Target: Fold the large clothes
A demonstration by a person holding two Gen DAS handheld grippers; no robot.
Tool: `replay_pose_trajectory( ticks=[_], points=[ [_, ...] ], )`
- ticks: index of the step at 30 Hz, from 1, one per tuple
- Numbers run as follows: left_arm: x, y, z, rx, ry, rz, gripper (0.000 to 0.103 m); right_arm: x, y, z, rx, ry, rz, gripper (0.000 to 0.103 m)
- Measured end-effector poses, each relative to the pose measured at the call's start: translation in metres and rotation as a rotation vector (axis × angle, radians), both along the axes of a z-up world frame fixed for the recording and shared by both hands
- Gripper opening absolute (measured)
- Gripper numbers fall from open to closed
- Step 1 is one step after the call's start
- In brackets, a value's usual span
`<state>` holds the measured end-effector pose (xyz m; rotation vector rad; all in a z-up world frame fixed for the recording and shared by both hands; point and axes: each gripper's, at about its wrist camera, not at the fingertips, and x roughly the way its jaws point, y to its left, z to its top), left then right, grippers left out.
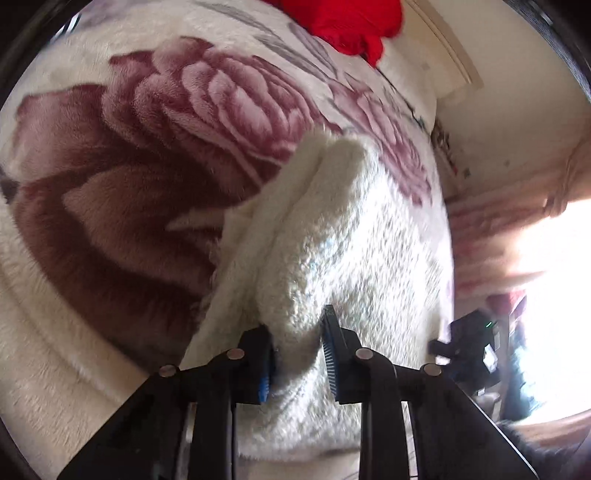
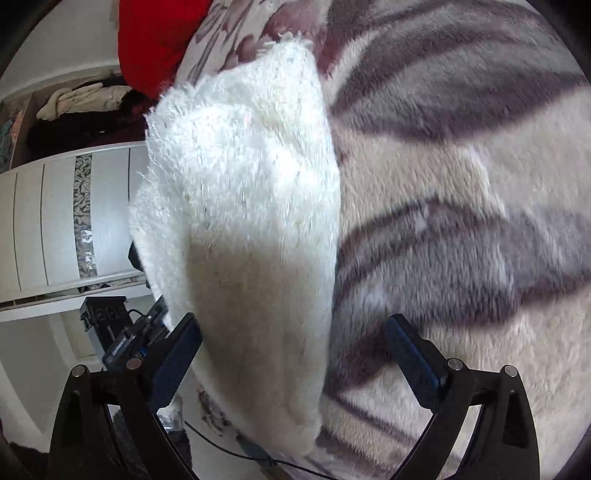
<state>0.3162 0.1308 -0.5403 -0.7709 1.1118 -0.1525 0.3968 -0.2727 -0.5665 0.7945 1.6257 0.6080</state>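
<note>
A white fleece garment [image 1: 332,236] hangs lifted over a bed covered by a rose-patterned blanket [image 1: 147,155], gripped at its near edge by the left tool [image 1: 297,350], whose fingers pinch a thick bunch of the pile between blue pads [image 1: 328,354]. The right tool [image 2: 293,354] stands wide, its left finger against the cloth and its right finger well clear over the blanket, so it holds nothing. From each tool the garment runs straight ahead, its long axis pointing away toward the far edge of the bed, where a red item [image 1: 343,22] lies. The left tool is the one with a hold; the right sits just beside the same end of the garment, and closing on that edge looks like the next step before a fold can be laid down.

The left view shows the doubled layers of fleece and a bright window off the bed's right edge. The right view alone shows a white wardrobe [image 2: 66,221] beyond the bed's left edge, and the other tool partly hidden behind the cloth.
</note>
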Motion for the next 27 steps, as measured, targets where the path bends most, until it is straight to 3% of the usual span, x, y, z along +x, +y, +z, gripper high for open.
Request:
replay_pose_trajectory(
  ticks=[4,10,12,13,14,15,18,20,24,27],
  points=[
    [0.005,0.005,0.001,-0.046,0.021,-0.002,0.024,0.031,0.018,-0.017,0.037,0.006,0.028,0.1],
    [-0.009,0.005,-0.004,-0.074,0.006,0.042,0.025,0.071,0.056,-0.053,0.183,0.046,0.041,0.102],
    [-0.015,0.007,-0.005,-0.076,-0.003,0.058,0.025,0.079,0.075,-0.052,0.193,0.014,0.054,0.1],
    [-0.015,0.008,-0.006,-0.07,-0.004,0.069,0.025,0.078,0.084,-0.048,0.189,-0.01,0.071,0.096],
    [-0.016,0.009,-0.006,-0.076,-0.007,0.073,0.025,0.076,0.087,-0.045,0.2,-0.025,0.061,0.074],
    [-0.015,0.01,-0.006,-0.09,-0.012,0.073,0.025,0.074,0.085,-0.043,0.209,-0.026,0.023,0.061],
    [-0.002,0.002,-0.001,-0.075,-0.014,0.044,0.025,0.046,0.066,-0.028,0.187,-0.024,-0.184,0.051],
    [0.012,-0.007,0.009,-0.054,-0.019,0.009,0.026,0.011,0.053,-0.017,0.169,-0.009,-0.321,0.051],
    [0.027,-0.017,0.036,0.009,-0.058,0.015,0.023,-0.104,0.021,-0.001,0.131,0.093,-0.709,0.051],
    [0.023,-0.02,0.056,0.174,-0.069,0.043,0.023,-0.169,0.024,0.002,0.104,0.2,-0.835,0.056]
  ],
)
